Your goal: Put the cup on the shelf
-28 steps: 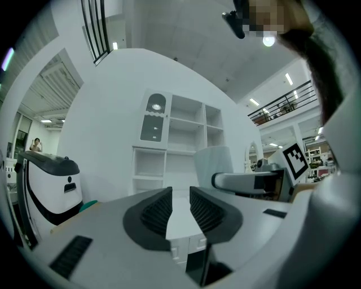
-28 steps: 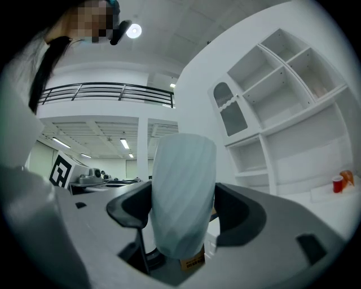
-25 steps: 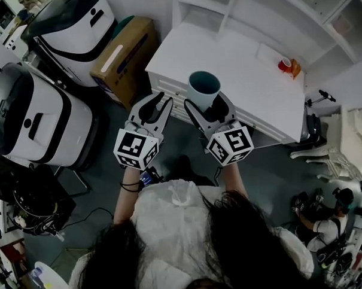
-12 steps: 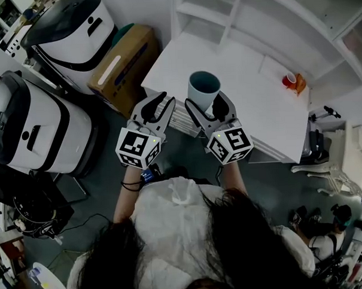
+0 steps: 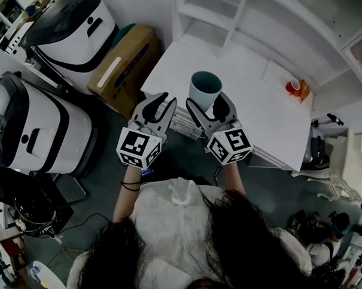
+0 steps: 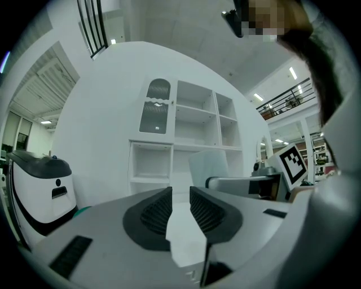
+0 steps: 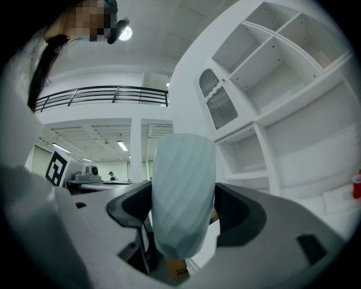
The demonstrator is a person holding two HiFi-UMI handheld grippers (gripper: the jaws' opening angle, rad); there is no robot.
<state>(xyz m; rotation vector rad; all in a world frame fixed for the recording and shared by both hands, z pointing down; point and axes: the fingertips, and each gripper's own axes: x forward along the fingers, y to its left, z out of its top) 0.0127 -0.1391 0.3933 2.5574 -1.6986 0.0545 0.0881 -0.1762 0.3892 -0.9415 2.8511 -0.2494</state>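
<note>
A pale blue-grey cup (image 5: 205, 89) with a dark teal inside stands upright between the fingers of my right gripper (image 5: 209, 107), which is shut on its lower body. It hangs over the near edge of the white desk (image 5: 251, 102). In the right gripper view the cup (image 7: 183, 192) fills the gap between both pads. The white shelf unit (image 5: 265, 17) rises behind the desk, its compartments (image 7: 271, 73) bare. My left gripper (image 5: 159, 104) hovers just left of the cup, off the desk's corner. Its jaws (image 6: 180, 197) are open by a narrow gap and hold nothing.
A small red cup (image 5: 293, 86) with something orange beside it sits at the desk's far right. A cardboard box (image 5: 123, 59) and two large white machines (image 5: 74, 26) (image 5: 30, 123) stand on the floor to the left. Another person (image 5: 319, 230) crouches at lower right.
The cup stays gripped and both grippers keep their place in the head view. The desk and shelf have shifted a little in that view, the shelf showing more.
</note>
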